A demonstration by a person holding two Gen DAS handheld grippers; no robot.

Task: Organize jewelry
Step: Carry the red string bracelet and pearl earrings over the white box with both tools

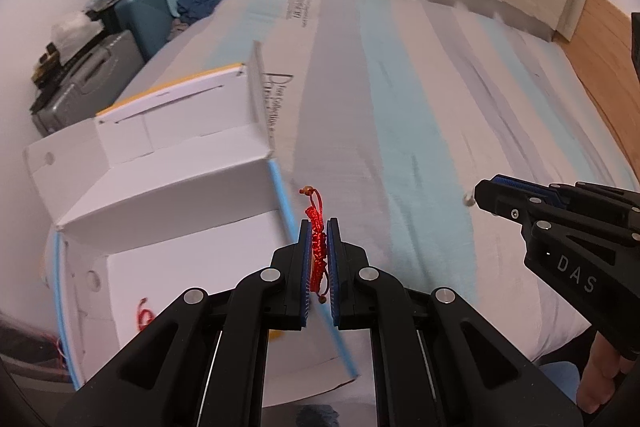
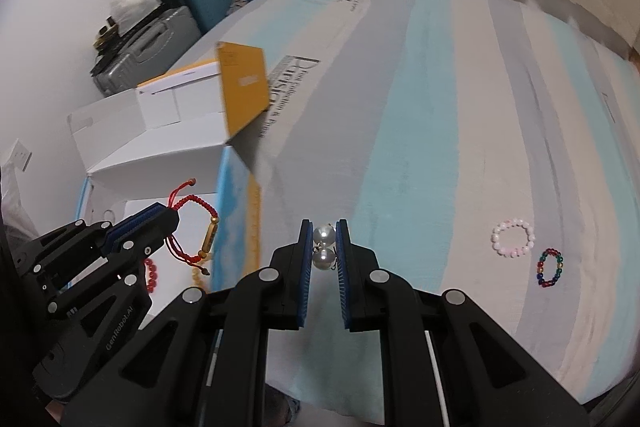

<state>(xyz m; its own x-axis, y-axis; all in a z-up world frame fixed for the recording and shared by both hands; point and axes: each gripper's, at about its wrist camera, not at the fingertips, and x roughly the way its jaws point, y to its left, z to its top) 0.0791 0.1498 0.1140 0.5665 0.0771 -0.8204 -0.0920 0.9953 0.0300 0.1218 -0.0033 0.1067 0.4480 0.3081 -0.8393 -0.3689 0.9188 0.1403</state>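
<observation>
slippage is the worry on both sides: the left gripper is clamped on a red cord bracelet just beside the open white box, its loose ends free to snag the box rim. further right, the right gripper pinches pearl earrings above the bed, and the round pearls could squirt out; a pink bead bracelet and a multicoloured one lie on the bed.

Red cord bracelet, white pearls, blue-grey-striped bedsheet

The white box blocks the left; the striped bedspread looks open.
</observation>
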